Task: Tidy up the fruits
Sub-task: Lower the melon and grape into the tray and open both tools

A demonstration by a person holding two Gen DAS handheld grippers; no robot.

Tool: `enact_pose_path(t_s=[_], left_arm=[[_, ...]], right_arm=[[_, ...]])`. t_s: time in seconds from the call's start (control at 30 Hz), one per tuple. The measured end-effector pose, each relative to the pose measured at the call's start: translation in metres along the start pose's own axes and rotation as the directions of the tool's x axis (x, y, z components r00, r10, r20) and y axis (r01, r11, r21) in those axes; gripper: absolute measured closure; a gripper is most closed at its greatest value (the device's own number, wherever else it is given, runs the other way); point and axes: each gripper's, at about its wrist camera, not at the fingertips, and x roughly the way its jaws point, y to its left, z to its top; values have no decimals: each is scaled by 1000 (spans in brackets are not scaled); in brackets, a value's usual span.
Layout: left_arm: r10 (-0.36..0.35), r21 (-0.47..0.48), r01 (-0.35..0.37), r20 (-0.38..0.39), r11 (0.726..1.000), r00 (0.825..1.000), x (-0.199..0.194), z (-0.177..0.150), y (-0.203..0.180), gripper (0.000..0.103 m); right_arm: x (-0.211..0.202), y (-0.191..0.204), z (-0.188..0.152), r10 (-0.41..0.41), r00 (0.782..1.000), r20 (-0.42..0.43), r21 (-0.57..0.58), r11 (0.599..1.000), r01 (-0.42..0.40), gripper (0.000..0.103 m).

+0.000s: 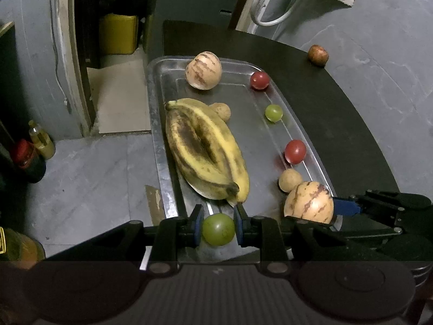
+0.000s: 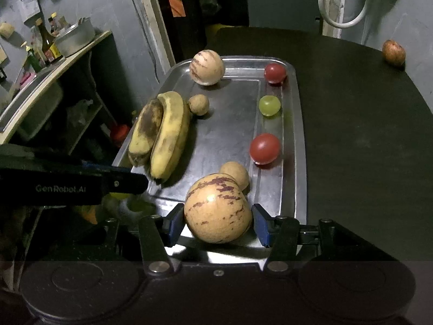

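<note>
Between the blue pads of the left gripper (image 1: 218, 228), a small round green fruit (image 1: 218, 229) is pinched, the jaws narrow and closed on it over the near end of the rectangular steel tray (image 1: 159, 146); in the right wrist view this fruit is only a blurred greenish patch behind the other gripper's black body. Just to its right, the right gripper (image 2: 217, 223) has its jaws set wider around a large tan melon-like fruit with purple streaks (image 2: 217, 211); the left pad touches its side, while contact at the right pad is hard to make out. Right behind that fruit, partly hidden by it, lies a small tan round fruit (image 2: 235, 173). Farther along the tray's right channel sit a red round fruit (image 2: 264, 148), a green one (image 2: 269, 105) and another red one (image 2: 275, 73). Two spotted yellow bananas (image 1: 205, 151) lie along the left side, a second streaked fruit (image 1: 203, 70) at the far end. One brownish fruit (image 1: 318, 55) rests apart on the dark worktop (image 2: 351, 135).
</note>
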Motion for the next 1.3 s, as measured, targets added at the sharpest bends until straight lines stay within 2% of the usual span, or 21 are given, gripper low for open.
enact_pose_path(t_s=[0.23,0.5,0.9,1.07,1.2,1.3], left_arm=[[-5,1,5,-5,1000,1000,6,2,-1,77],[26,23,-26,15,999,1000,7,3,-4,77],[40,25,-41,8,999,999,10,3,-5,77],[43,20,-43,7,999,999,9,3,-5,66],[39,15,-39,5,999,999,9,2,-5,62],[24,8,-24,12,1000,1000,7,1,-5,54]], right_arm=[[4,-4,3,-33,999,33,6,999,33,48],[9,-9,6,-95,993,77,8,996,94,48],[9,-6,3,-117,989,91,-1,993,118,47],[4,-9,2,-120,987,109,4,993,120,45],[2,-8,1,-125,985,115,0,992,126,41],[0,-11,-1,-132,984,119,9,991,132,39]])
